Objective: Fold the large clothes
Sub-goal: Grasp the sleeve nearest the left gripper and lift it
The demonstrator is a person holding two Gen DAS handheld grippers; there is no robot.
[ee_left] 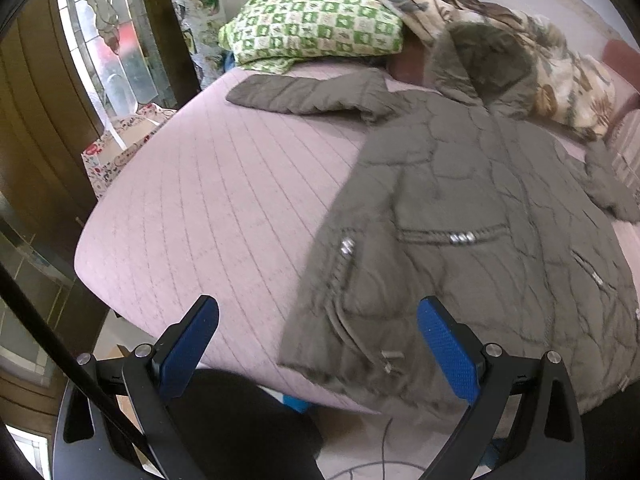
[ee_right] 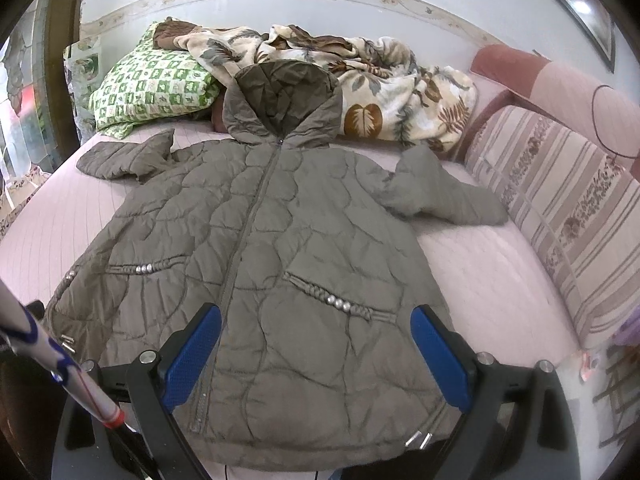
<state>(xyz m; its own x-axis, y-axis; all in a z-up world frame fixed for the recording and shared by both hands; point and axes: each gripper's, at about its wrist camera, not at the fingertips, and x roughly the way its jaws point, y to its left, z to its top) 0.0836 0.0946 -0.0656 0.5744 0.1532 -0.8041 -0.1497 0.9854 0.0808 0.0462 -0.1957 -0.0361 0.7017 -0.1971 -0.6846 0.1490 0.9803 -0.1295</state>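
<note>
Jacket hem (ee_right: 320,420), blanket (ee_right: 384,92) behind hood (ee_right: 280,100)

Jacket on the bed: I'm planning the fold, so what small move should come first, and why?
Probably bring the left gripper to the left sleeve and fold it across the chest. The jacket lies flat, zipped, with both sleeves spread outward. Both grippers are open and hold nothing; the right gripper hovers over the hem.

Both wrist views overlook the jacket (ee_right: 256,264) from the bed's (ee_left: 192,208) foot.
</note>
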